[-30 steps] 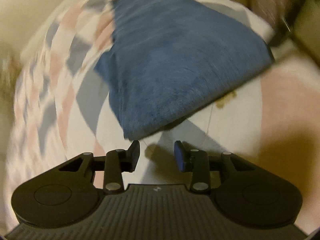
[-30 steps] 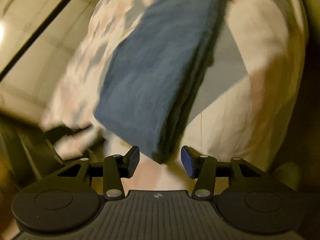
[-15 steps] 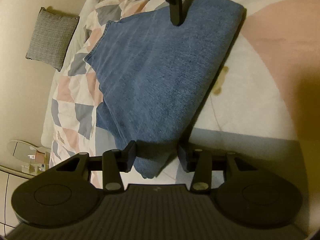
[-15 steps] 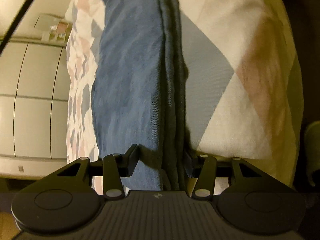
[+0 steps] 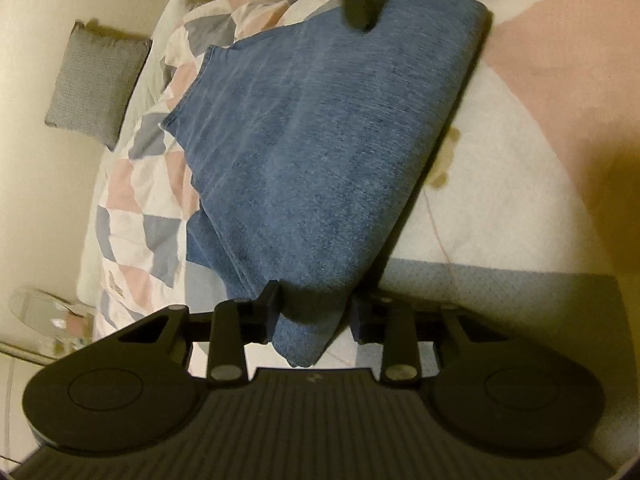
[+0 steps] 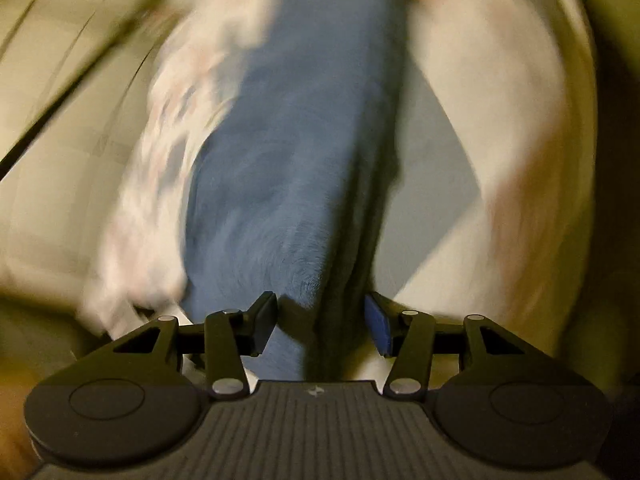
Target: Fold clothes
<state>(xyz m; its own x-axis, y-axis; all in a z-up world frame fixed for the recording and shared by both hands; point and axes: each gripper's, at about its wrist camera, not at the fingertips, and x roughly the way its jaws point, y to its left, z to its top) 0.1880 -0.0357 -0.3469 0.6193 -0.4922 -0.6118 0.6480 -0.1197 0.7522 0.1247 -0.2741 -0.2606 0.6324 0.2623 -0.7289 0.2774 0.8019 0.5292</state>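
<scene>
Folded blue cloth [image 5: 320, 168] on bed [image 5: 520, 184]. My left tool [image 5: 314, 314] and right tool [image 6: 320, 326] both gape, straddling its corners.

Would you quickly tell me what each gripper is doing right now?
Left gripper: open, jaws either side of a corner of the blue garment, not clamped.
Right gripper: open, straddling the garment's folded edge; view blurred.
</scene>
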